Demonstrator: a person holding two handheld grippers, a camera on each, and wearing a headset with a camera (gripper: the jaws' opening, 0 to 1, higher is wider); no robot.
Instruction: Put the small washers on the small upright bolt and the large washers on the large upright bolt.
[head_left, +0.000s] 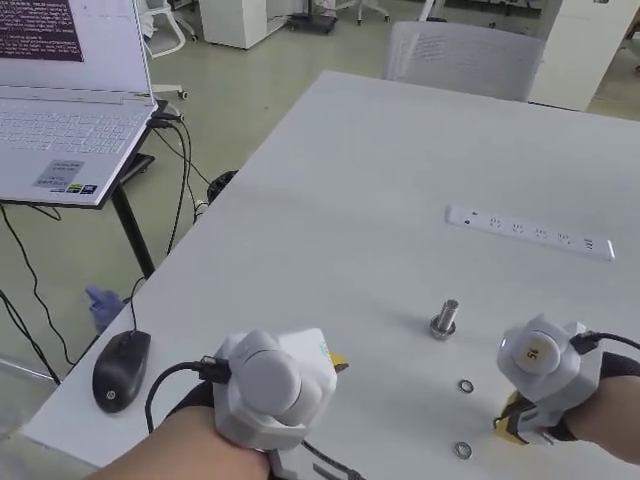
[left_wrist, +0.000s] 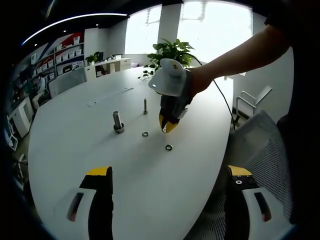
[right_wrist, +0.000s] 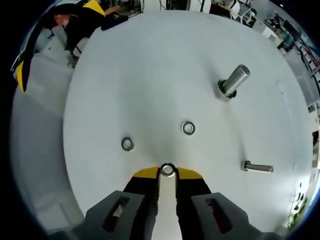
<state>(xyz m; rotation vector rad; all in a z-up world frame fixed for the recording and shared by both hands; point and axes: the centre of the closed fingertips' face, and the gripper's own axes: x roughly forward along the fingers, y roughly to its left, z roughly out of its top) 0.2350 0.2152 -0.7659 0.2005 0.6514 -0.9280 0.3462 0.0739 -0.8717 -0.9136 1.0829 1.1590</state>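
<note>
Right tool (right_wrist: 168, 174) pinched on washer (right_wrist: 168, 170), partly hidden between tips, size hard to judge. Left tool (left_wrist: 169, 172) wide open, empty, over bench (left_wrist: 75, 135).

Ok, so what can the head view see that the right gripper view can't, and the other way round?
The head view brings in the laptop, the mouse and the power strip. The right gripper view brings in the small bolt and a washer pinched in the jaws of the right gripper. Both share the white table, the large bolt and two loose washers lying flat on it.
</note>
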